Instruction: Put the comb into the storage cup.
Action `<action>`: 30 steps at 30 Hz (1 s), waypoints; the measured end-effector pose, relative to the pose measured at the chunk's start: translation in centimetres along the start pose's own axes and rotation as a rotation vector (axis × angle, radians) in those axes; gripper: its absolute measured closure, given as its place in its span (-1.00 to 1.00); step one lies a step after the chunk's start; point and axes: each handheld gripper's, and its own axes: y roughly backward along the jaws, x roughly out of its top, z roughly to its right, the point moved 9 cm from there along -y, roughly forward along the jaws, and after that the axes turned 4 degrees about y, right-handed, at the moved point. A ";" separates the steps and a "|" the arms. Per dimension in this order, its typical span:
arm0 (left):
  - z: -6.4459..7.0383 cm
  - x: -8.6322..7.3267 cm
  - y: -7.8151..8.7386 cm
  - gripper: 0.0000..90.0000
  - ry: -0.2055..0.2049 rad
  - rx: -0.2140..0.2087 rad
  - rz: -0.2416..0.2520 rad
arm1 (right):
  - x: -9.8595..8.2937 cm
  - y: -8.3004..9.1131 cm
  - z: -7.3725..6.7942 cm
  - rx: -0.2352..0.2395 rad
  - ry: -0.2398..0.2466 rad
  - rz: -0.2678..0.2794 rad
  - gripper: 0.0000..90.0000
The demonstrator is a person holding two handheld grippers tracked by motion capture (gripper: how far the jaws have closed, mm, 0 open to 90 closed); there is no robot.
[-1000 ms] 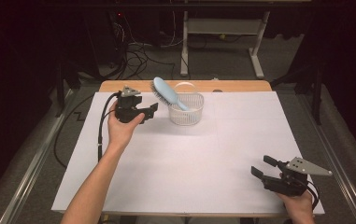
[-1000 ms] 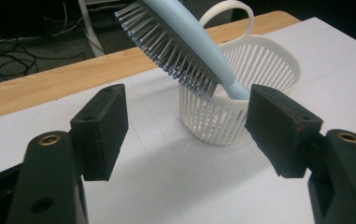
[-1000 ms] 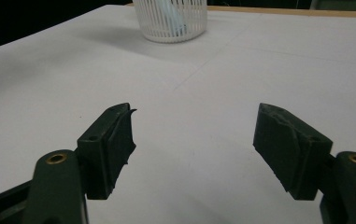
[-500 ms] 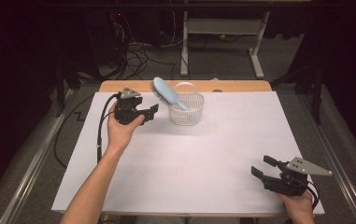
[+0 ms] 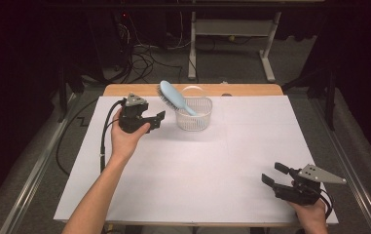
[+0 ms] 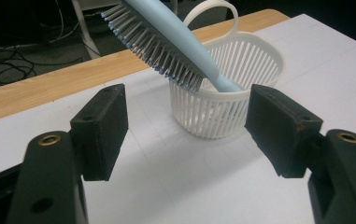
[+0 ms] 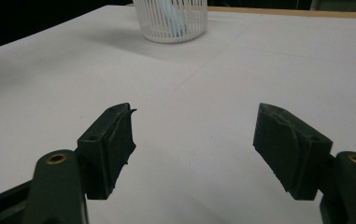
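The left tool, jaws apart, faces the hairbrush leaning handle-down in the basket at 12 o'clock; the right tool rests apart at 5.

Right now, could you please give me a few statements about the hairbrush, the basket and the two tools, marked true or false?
1. The hairbrush stands handle-down in the basket. True.
2. The left tool grips the hairbrush. False: it is open, beside the basket.
3. The right tool is open. True.
4. The basket lies tipped over. False: it stands upright.
5. The hairbrush is red. False: it is light blue.
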 end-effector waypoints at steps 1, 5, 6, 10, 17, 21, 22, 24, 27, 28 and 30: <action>0.0 0.0 0.1 -0.32 -0.001 0.001 0.003 | 0.0 0.0 0.0 -0.001 0.001 0.000 -0.35; 0.1 -0.2 0.2 -0.32 -0.013 0.005 0.001 | 0.0 0.0 0.0 0.000 0.000 -0.001 -0.35; 0.2 -0.2 0.2 -0.32 -0.014 0.006 0.001 | 0.0 0.0 0.0 0.000 0.000 -0.001 -0.35; 0.3 -0.3 0.3 -0.32 -0.019 0.001 0.002 | 0.0 0.0 0.0 -0.001 0.000 -0.001 -0.35; 0.5 -0.5 0.5 -0.32 -0.018 -0.005 0.007 | 0.0 0.0 0.0 -0.001 0.000 -0.001 -0.35; 0.5 -0.7 0.6 -0.32 -0.021 -0.003 0.007 | 0.0 0.0 0.0 -0.002 0.001 0.000 -0.35; 0.5 -0.7 0.6 -0.32 -0.020 -0.003 0.008 | 0.0 0.0 0.0 -0.001 0.001 -0.001 -0.35; 0.6 -0.7 0.7 -0.32 -0.021 -0.008 0.008 | 0.0 0.0 0.0 -0.001 0.000 0.000 -0.35; 0.6 -0.8 0.7 -0.32 -0.018 -0.010 0.010 | 0.0 0.0 0.0 -0.001 0.000 -0.001 -0.35; 0.6 -0.9 0.7 -0.32 -0.018 -0.011 0.008 | 0.0 0.0 0.0 -0.001 0.001 -0.001 -0.35; 0.5 -1.1 0.8 -0.32 -0.015 -0.010 0.008 | 0.0 0.0 0.0 -0.002 0.000 -0.001 -0.35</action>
